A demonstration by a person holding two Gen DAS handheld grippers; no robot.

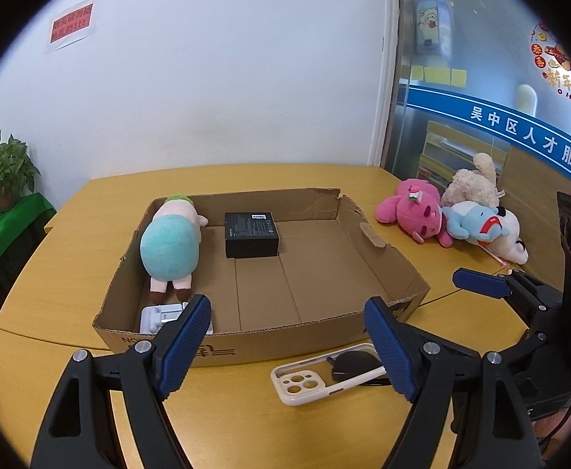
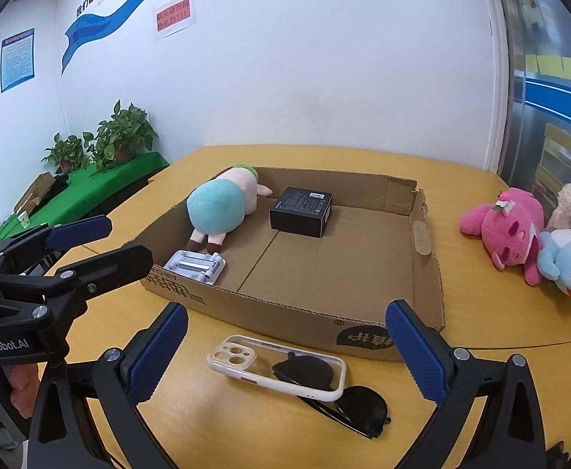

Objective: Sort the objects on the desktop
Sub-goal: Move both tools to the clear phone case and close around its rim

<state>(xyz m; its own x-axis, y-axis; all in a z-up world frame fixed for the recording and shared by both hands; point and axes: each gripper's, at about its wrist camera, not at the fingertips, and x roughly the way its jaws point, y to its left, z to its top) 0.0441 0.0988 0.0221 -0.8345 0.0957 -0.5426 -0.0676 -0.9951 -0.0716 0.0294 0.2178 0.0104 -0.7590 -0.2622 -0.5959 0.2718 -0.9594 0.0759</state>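
Three items sit in the cardboard tray (image 2: 428, 234) — green plush (image 2: 222, 205), black box (image 2: 301, 211), white stand (image 2: 197, 265). Phone case (image 2: 277, 367) and sunglasses (image 2: 359, 406) wait outside on the table, other plushies (image 2: 516, 228) too. Left gripper (image 1: 289, 346) and right gripper (image 2: 285, 355) — both spread apart, empty.

Each black claw (image 2: 285, 346) has ribbed blue pads (image 2: 418, 355), silver screws and white "GenRobot.AI" lettering on its body.

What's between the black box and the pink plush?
In both wrist views: bare floor of the cardboard tray, then its torn right wall, then bare tabletop. Nothing else lies between the black box and the pink plush.
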